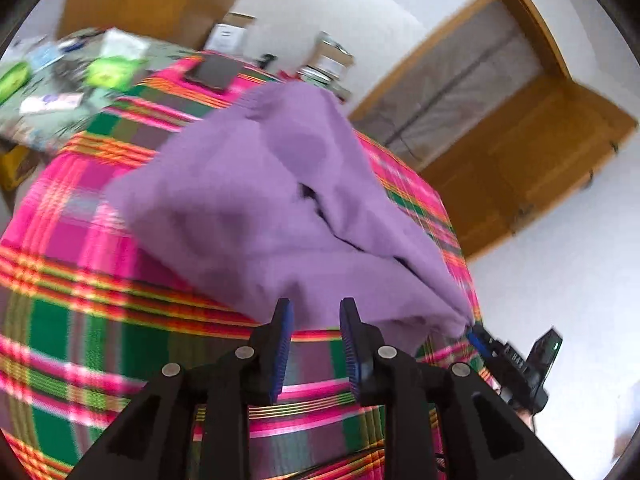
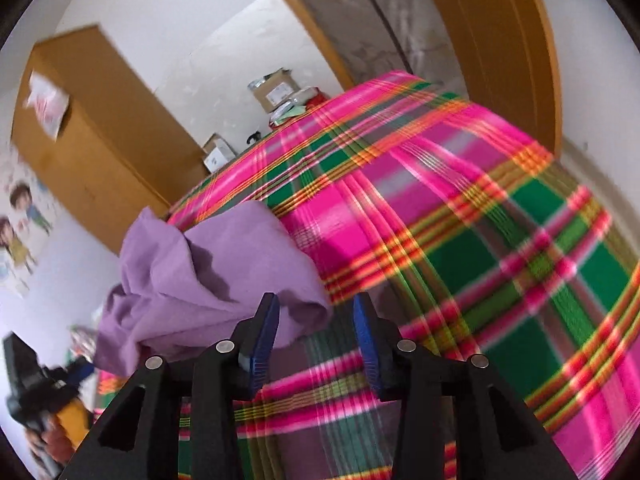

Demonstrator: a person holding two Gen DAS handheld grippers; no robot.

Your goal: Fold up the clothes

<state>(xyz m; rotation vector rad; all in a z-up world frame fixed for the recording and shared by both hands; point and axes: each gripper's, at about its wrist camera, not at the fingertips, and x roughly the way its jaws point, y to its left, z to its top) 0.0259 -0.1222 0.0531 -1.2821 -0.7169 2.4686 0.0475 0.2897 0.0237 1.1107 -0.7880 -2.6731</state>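
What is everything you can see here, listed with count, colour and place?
cloth: one, purple, bunched on sheet
sheet: one, pink-green plaid, under cloth
boxes: several, brown and white, beyond sheet
door: one, brown, right of sheet
cabinet: one, brown, left of boxes
left tongs: one, black with blue pads, open over sheet
right tongs: one, black with blue pads, open beside cloth
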